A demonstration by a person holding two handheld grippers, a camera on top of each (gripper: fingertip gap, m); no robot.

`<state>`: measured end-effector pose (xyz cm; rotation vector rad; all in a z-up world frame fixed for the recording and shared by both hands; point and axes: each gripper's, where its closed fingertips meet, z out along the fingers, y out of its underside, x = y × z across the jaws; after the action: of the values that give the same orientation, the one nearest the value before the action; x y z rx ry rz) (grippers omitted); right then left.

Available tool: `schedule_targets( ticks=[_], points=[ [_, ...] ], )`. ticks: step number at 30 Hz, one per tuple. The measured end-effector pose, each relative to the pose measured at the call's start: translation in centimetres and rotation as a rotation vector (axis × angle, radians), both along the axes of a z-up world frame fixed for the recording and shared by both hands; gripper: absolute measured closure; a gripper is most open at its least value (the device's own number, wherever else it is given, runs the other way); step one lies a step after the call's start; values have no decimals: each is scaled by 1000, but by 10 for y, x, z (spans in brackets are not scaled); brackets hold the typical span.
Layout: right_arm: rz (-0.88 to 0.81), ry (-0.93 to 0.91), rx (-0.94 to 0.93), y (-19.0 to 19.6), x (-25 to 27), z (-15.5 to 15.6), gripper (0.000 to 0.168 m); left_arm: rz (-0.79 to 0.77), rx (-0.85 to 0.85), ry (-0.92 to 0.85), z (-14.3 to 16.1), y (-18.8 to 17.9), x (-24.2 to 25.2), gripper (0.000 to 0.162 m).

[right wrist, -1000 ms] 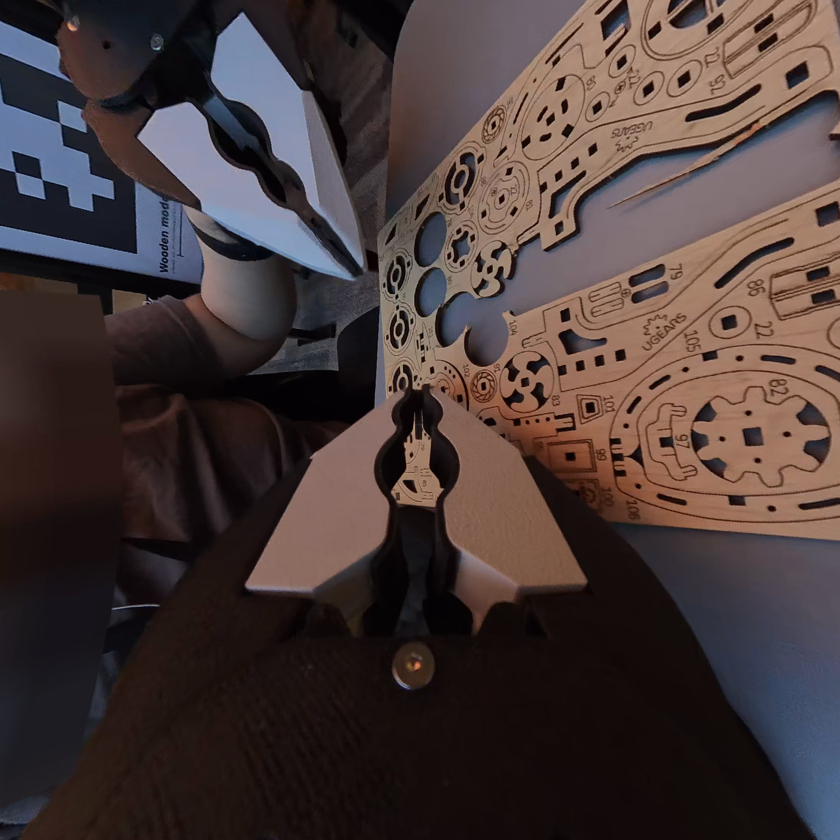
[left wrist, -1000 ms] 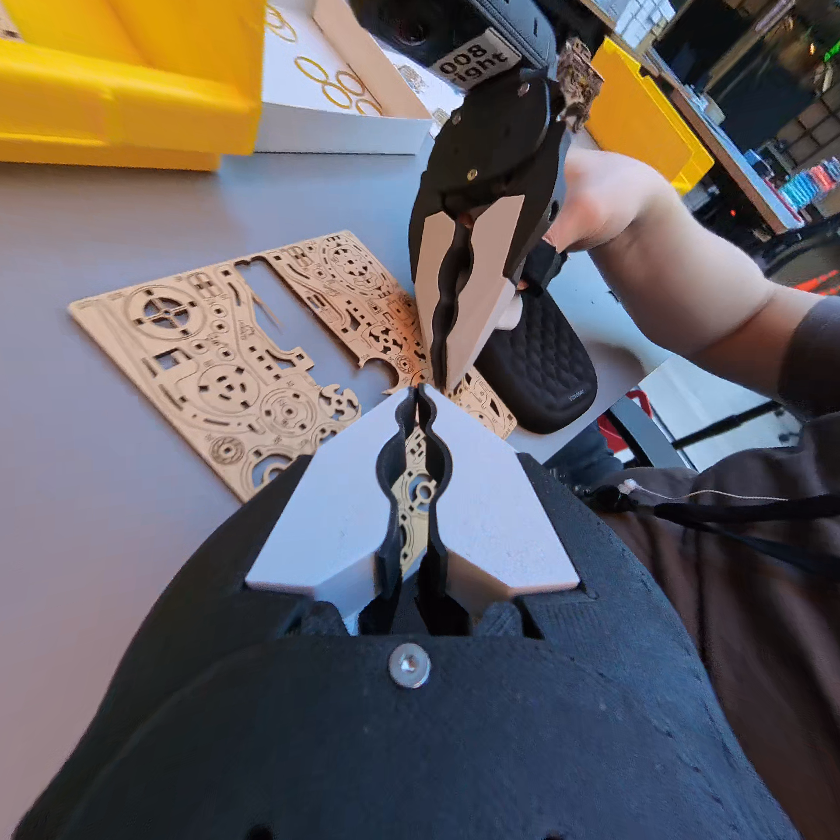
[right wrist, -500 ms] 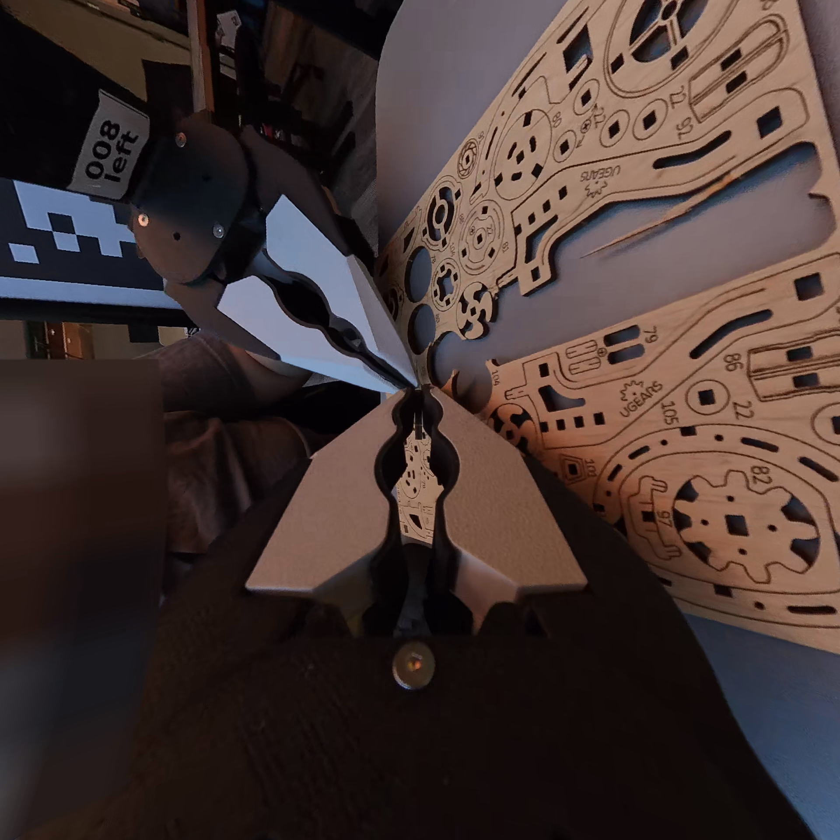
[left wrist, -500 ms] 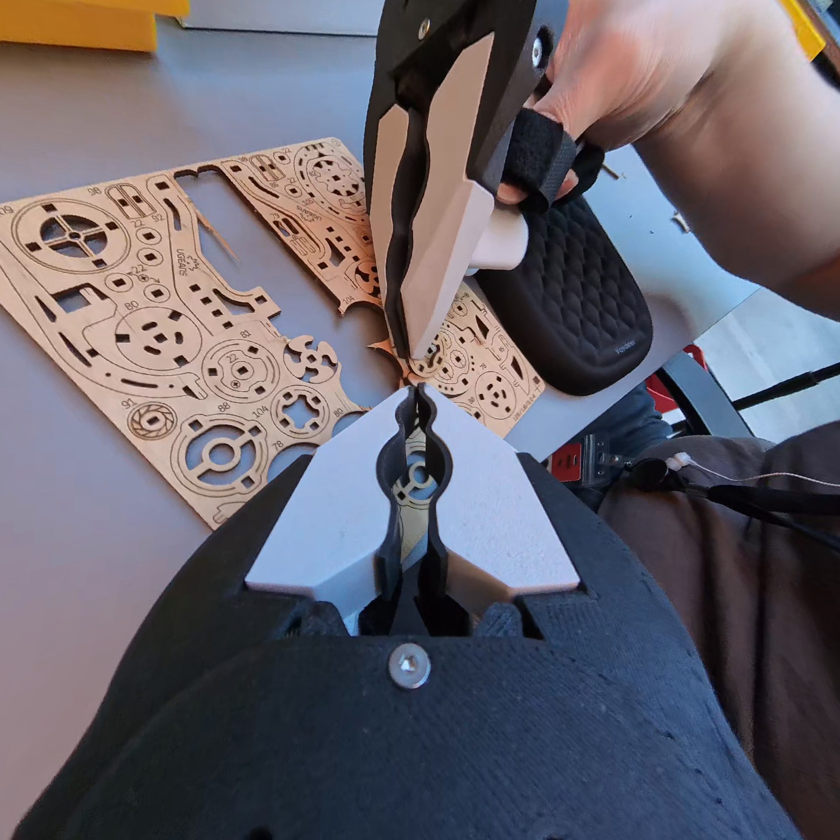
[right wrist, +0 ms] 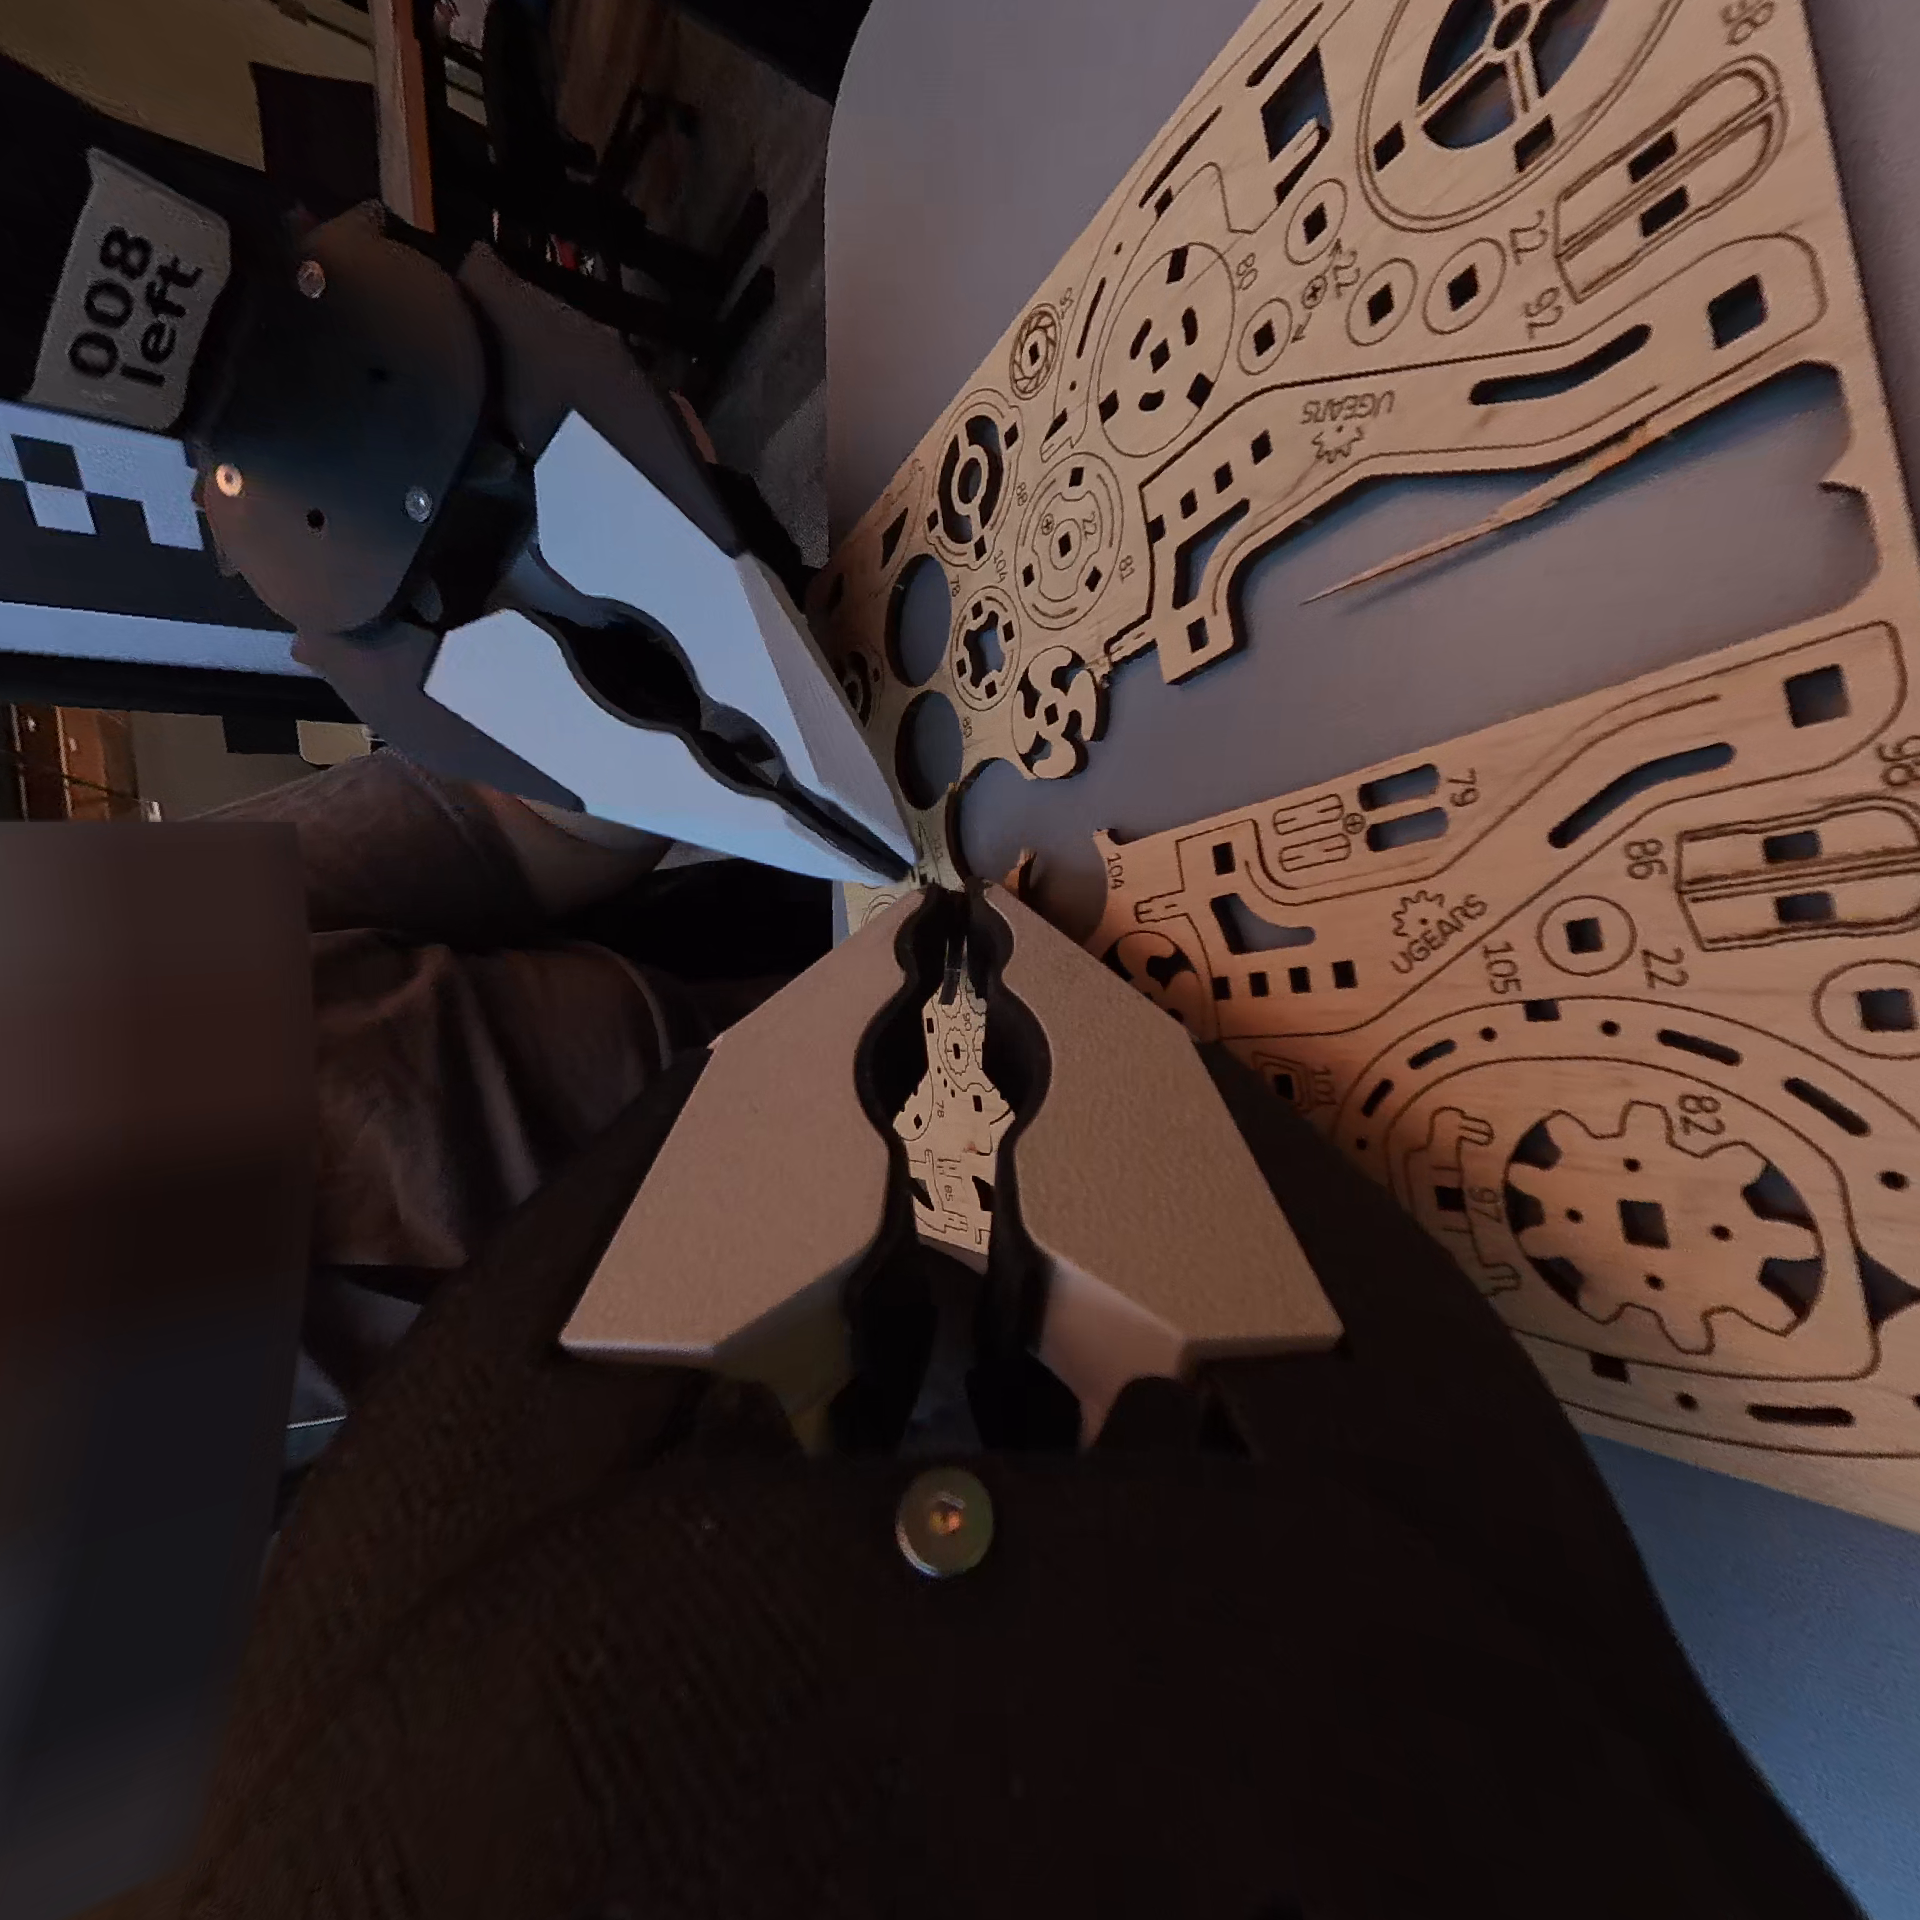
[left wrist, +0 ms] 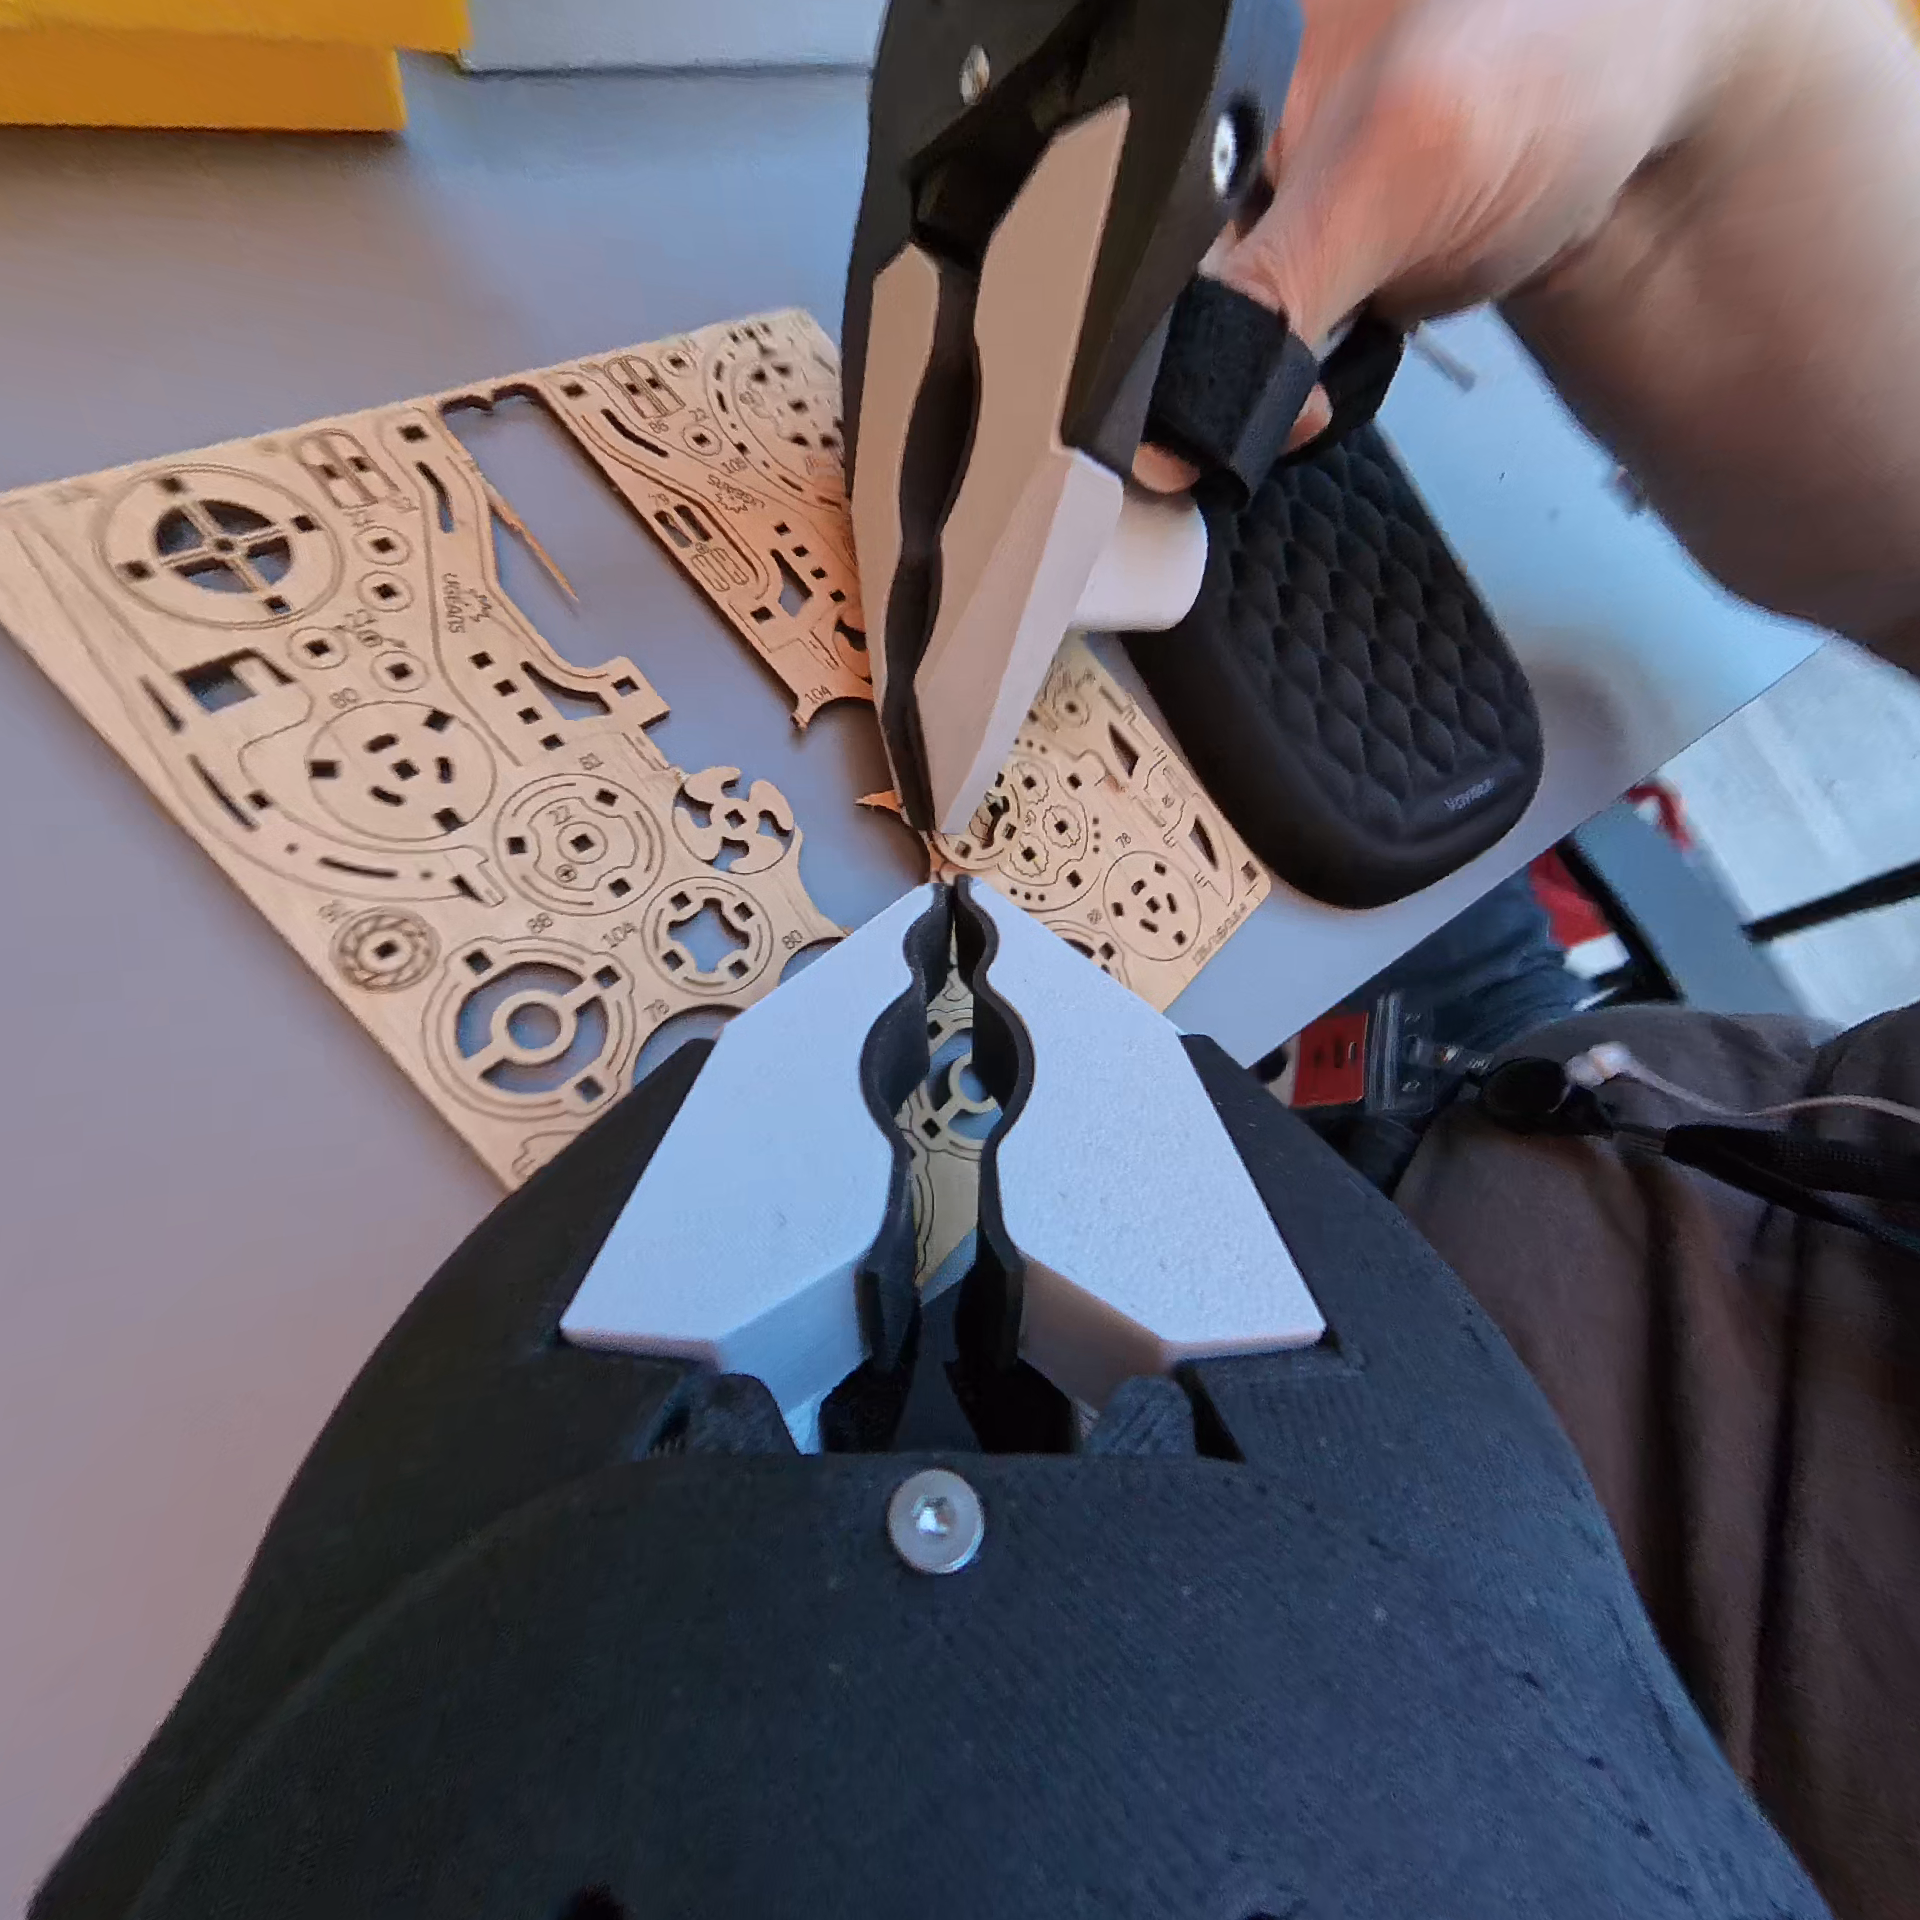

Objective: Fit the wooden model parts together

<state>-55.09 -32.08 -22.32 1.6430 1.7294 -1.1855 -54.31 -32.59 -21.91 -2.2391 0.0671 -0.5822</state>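
A laser-cut wooden parts sheet (left wrist: 395, 769) lies flat on the grey table in two joined panels, with several round holes where parts were pushed out; it also shows in the right wrist view (right wrist: 1558, 987). My left gripper (left wrist: 954, 894) is shut, its tips low over the sheet's near edge by a hole. My right gripper (left wrist: 920, 816) comes down from above, shut, and its tips almost touch the left gripper's. In the right wrist view, my right gripper (right wrist: 951, 909) meets the left gripper (right wrist: 904, 868) at the same spot. No loose part shows clearly between either pair of tips.
A black padded wrist rest (left wrist: 1351, 675) lies behind the sheet near the table's right edge (left wrist: 1621, 727). A yellow bin (left wrist: 208, 73) and a white box (left wrist: 665, 42) stand at the back. A person's hand (left wrist: 1507, 156) holds the right gripper. My left and right fingertips are right by each other.
Both grippers have moved closer together and lower towards the sheet. Their tips were apart one second ago and now nearly touch. Both stayed shut.
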Motion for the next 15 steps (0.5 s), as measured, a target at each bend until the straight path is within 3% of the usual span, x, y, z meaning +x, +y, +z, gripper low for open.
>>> schedule_targets(
  ticks=[4,7,15],
  points=[
    [3,21,20,0,0,0,166,114,83,-118,23,-17,-23,162],
    [10,18,25,0,0,-1,166,188,61,-4,20,-34,-45,162],
    [-10,19,-16,1,1,1,166,181,11,-6,-1,-38,-40,162]
  ],
)
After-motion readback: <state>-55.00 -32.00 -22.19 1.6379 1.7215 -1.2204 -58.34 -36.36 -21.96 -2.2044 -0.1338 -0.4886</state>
